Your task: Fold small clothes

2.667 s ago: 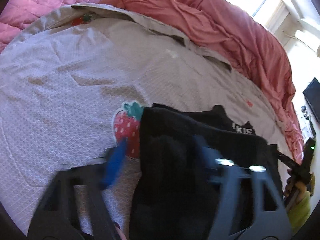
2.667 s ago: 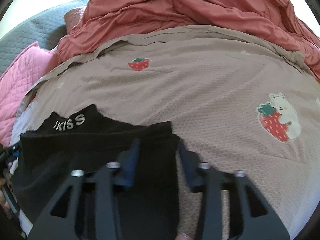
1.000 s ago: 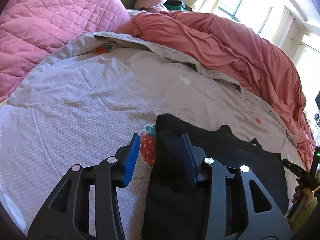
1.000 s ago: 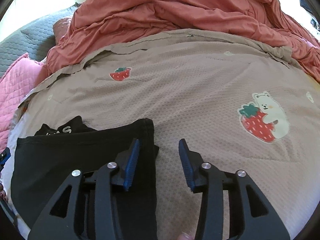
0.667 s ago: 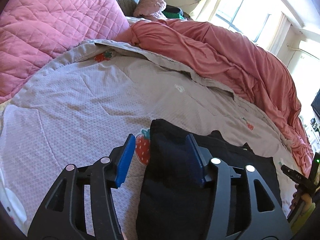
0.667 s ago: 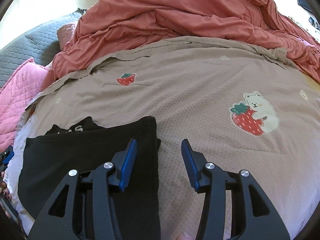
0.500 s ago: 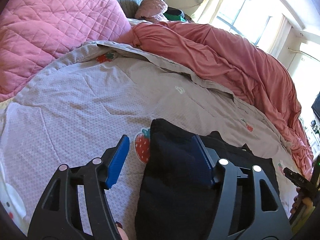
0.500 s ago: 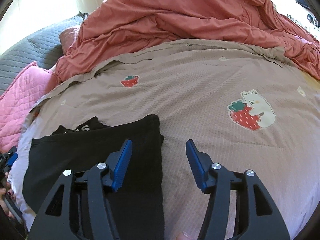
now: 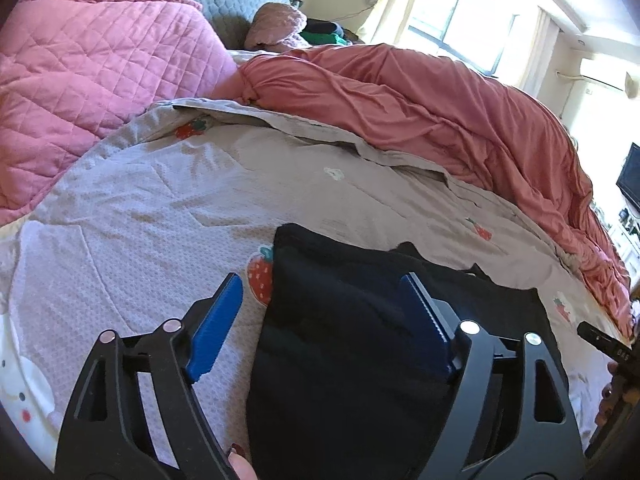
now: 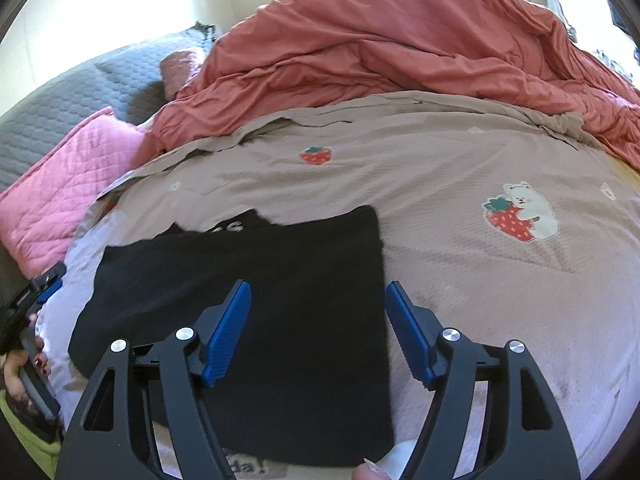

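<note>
Both of my grippers hang with jaws spread wide over a folded black garment point(image 10: 280, 304) lying flat on the beige strawberry-print bedspread point(image 10: 460, 280). My left gripper point(image 9: 320, 316) straddles the garment's left edge, one blue pad over bedspread, the other over black cloth. My right gripper point(image 10: 318, 320) straddles the right edge, gripping nothing. White lettering peeks out at the garment's far edge. A rumpled coral duvet point(image 10: 400, 52) lies beyond, a pink quilted pillow point(image 9: 88, 80) to the left.

You had open bed cover point(image 10: 460, 280) to the right of the black garment point(image 10: 280, 300) and beyond it. The heaped red duvet point(image 10: 400, 48) walled off the far side, and the pink quilted pillow point(image 9: 88, 80) blocked the far left.
</note>
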Motion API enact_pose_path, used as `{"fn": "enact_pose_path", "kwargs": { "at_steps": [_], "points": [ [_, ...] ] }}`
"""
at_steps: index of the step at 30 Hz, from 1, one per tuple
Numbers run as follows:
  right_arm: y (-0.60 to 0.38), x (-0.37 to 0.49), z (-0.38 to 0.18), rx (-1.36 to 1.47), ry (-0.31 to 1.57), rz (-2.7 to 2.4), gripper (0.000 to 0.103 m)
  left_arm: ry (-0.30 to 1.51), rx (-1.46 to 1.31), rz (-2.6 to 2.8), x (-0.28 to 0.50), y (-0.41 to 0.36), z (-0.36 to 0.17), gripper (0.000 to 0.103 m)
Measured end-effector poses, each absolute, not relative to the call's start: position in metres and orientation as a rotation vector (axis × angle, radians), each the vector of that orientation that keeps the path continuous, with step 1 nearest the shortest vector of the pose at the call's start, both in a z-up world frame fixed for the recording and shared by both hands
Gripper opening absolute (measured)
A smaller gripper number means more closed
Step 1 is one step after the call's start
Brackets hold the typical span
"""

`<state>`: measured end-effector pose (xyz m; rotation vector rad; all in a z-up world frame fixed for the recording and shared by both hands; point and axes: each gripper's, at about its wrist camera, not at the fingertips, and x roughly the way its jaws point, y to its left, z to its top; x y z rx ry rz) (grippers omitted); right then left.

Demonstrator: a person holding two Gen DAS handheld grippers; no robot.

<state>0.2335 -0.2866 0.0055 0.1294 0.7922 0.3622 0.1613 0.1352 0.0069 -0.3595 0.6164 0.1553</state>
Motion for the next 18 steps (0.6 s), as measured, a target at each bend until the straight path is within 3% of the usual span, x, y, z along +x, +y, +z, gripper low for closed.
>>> {"fn": "enact_pose_path", "kwargs": {
  "at_steps": [2, 12, 18],
  "points": [
    [-0.28, 0.225, 0.006, 0.123, 0.787, 0.378, 0.079, 0.616, -0.355, 0.141, 0.159, 0.129, 0.007, 0.077],
    [-0.243, 0.197, -0.004, 0.03, 0.792, 0.465, 0.079, 0.612, -0.257, 0.004, 0.154, 0.082, 0.007, 0.078],
    [-0.231, 0.198, -0.024, -0.007, 0.861, 0.458, 0.079, 0.77, -0.157, -0.026, 0.172, 0.053, -0.023, 0.079]
  ]
}}
